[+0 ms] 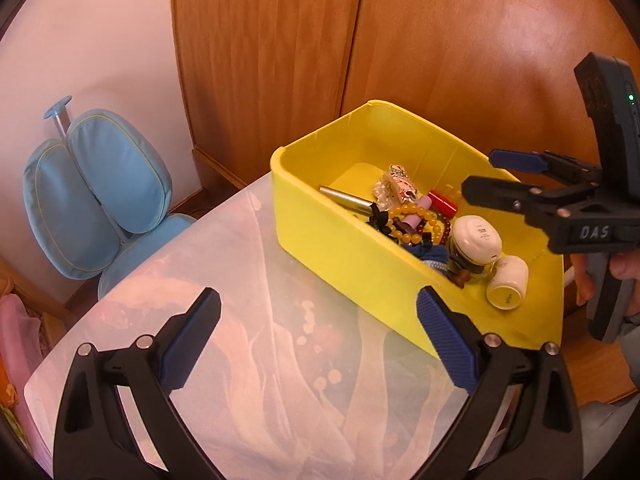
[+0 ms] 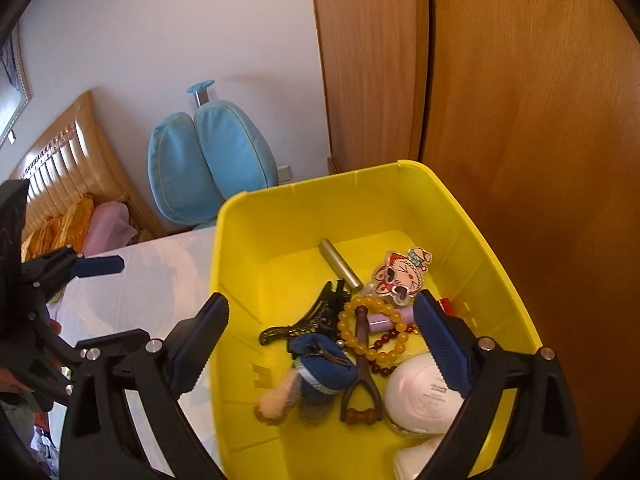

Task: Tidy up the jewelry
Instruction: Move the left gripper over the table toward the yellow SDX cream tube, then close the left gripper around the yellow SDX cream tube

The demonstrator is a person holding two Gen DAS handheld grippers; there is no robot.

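From my feed, a wooden wardrobe (image 1: 360,60) rises behind the yellow bin (image 1: 320,216), a blue chair (image 1: 100,192) stands off its left, and the bin rests on a pale printed tabletop (image 1: 248,320). My left gripper (image 1: 320,340) gapes empty before the bin. My right gripper (image 2: 320,344) hangs released above the bin, where the yellow bead bracelet (image 2: 360,336) lies.

— What was counted in the yellow bin (image 2: 248,264)?

— One bin was recorded. Within it were noted: one amber bead bracelet (image 2: 362,334), one dark red bead string (image 2: 390,338), one metal tube (image 2: 340,266), one cartoon charm (image 2: 402,276), one black hair claw (image 2: 308,320), one blue fabric piece (image 2: 324,364), two white jars (image 1: 480,236).

— And beyond it?

— One blue chair (image 1: 100,192) was listed.
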